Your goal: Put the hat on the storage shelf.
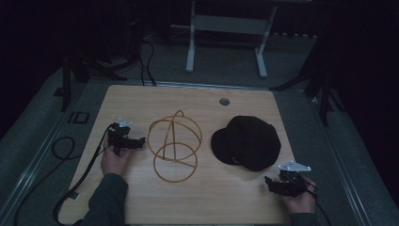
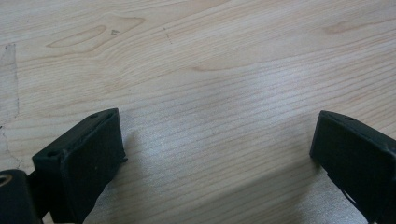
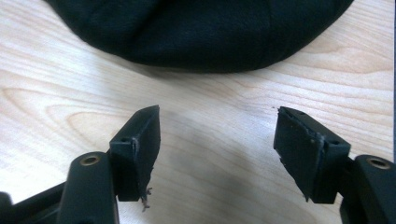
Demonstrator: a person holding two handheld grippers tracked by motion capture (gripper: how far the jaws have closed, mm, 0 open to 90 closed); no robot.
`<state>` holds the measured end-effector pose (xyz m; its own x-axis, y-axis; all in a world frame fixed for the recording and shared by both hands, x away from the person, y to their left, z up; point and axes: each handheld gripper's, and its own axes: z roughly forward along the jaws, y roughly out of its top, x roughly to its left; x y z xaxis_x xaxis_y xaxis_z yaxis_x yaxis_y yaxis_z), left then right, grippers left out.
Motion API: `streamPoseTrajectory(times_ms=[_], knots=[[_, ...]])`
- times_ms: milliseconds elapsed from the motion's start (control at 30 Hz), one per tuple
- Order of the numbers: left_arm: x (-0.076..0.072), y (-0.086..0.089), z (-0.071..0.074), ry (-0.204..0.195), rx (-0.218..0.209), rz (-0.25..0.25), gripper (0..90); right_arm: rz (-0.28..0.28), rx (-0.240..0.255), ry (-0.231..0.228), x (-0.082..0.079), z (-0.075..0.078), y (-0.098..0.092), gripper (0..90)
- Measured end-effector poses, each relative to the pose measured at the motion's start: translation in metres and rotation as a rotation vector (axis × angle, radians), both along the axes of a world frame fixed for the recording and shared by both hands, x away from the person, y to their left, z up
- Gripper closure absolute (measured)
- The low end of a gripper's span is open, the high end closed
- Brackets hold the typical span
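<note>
**Resting both grippers beside a wire frame and a black cap**

Lying on the wooden table [image 1: 141,197] at its left side, the left gripper [image 1: 134,142] sits in the person's left hand [image 1: 114,161], with a black cable [image 1: 80,181] trailing back off the table's near left edge. Its jaws point toward the middle of the table and stand wide apart with nothing between them; the left gripper view shows bare wood grain in the gap.

Just to the right of it stands a wire frame [image 1: 174,146], made of thin golden hoops that cross each other, with a round hoop lying flat on the table as its base.

Further right, apart from the frame, a black cap [image 1: 247,142] lies flat on the wood.

Near the table's front right corner, the right gripper [image 1: 269,181] is held in the right hand [image 1: 301,200]. Its jaws are spread wide and empty, aimed at the cap's near edge but short of touching it.
</note>
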<state>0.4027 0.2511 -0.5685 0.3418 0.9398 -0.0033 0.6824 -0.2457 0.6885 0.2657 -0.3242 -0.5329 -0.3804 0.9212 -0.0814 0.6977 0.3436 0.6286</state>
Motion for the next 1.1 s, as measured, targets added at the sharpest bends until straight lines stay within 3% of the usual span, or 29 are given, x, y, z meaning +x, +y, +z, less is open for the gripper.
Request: streamPoseTrajectory(times_ms=[167,367,533,1100], knots=[[0.000,0.000,0.000,0.000,0.000,0.000,2.4,0.014,-0.003,-0.022,-0.004,0.010,0.004,32.7],[0.000,0.000,0.000,-0.002,-0.004,0.003,2.4,0.072,0.005,-0.016,-0.004,0.024,0.017,32.7],[0.000,0.000,0.000,-0.002,-0.004,0.003,2.4,0.108,-0.009,-0.022,0.000,0.034,0.028,34.5],[0.000,0.000,0.000,-0.002,-0.003,0.003,2.4,0.191,0.024,-0.046,0.024,0.059,0.068,40.0]])
